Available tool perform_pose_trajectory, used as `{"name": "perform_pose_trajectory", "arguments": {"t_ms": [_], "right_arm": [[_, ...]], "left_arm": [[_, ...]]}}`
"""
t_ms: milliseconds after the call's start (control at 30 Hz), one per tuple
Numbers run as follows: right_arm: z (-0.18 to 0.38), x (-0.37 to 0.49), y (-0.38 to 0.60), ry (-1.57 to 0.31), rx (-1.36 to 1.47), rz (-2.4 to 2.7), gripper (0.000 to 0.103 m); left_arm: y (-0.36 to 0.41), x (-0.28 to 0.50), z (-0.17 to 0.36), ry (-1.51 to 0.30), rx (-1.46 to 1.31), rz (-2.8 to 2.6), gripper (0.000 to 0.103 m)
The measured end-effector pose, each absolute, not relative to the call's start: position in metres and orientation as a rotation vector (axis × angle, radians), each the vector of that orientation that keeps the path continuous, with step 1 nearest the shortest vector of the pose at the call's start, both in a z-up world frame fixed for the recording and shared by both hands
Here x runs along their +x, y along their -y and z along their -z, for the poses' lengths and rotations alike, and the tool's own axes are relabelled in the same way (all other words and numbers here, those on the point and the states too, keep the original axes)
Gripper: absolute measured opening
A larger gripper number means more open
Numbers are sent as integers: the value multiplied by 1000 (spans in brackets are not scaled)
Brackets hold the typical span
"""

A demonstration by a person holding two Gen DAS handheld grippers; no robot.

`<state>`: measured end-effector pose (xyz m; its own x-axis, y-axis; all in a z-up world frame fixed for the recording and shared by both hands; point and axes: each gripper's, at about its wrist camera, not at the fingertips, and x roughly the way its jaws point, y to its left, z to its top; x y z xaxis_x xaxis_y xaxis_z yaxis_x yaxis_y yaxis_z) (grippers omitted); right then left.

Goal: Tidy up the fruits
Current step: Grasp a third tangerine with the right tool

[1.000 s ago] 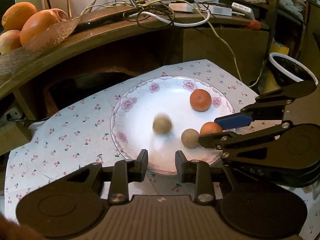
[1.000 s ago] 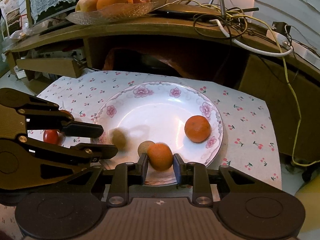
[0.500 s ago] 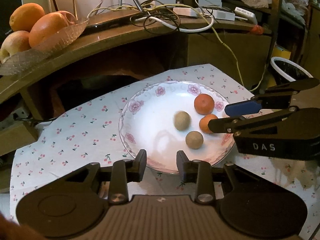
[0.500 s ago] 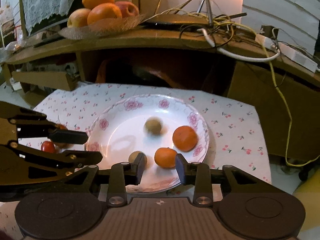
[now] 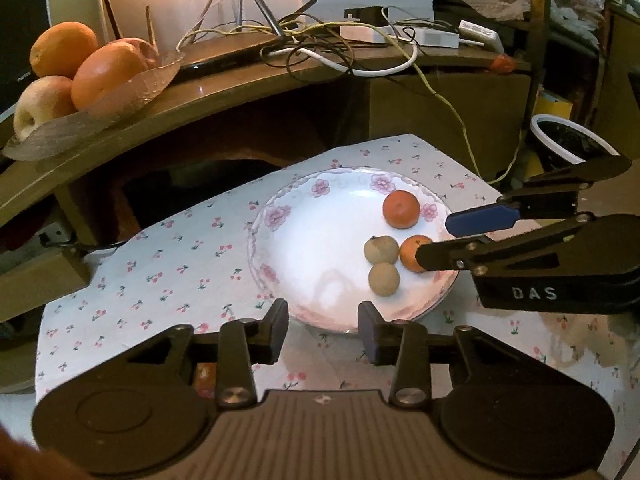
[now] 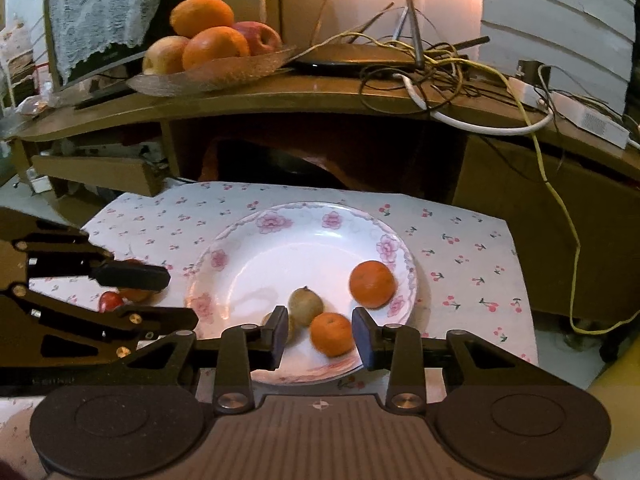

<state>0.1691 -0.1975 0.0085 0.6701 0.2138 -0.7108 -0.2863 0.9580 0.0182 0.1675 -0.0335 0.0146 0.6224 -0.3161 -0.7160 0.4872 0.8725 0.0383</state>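
Observation:
A white floral plate (image 5: 312, 256) (image 6: 280, 256) sits on a cherry-print cloth. It holds two tangerines (image 5: 401, 209) (image 6: 372, 284) and two small brown fruits (image 5: 381, 250) (image 6: 305, 306). My right gripper (image 6: 320, 338) is open and empty, its jaws on either side of the nearer tangerine (image 6: 332, 334) and above the plate's front rim. My left gripper (image 5: 323, 330) is open and empty at the plate's near rim. In the right wrist view a small red fruit (image 6: 111, 301) and an orange one (image 6: 134, 294) lie on the cloth left of the plate.
A glass dish of oranges and apples (image 5: 80, 76) (image 6: 212, 52) stands on the wooden desk behind. Tangled cables (image 5: 340, 48) and a white power strip (image 6: 576, 108) lie on that desk. A white-rimmed bin (image 5: 568, 144) stands at the right.
My right gripper let go of the tangerine and opened. Both grippers pulled back from the plate. The brown fruit that my left gripper dropped rolled right and came to rest by the other fruits.

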Motion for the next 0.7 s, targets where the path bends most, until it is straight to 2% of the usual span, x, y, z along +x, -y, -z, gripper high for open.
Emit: {"name": "perform_pose_trajectory", "arguments": {"t_ms": [500, 700], "right_arm": [[-3, 148, 166, -839, -110, -458, 37], [2, 139, 144, -859, -141, -575, 41]], "left_arm": [[-11, 146, -15, -813, 253, 476, 45], [-28, 141, -10, -845, 254, 485, 45]]}}
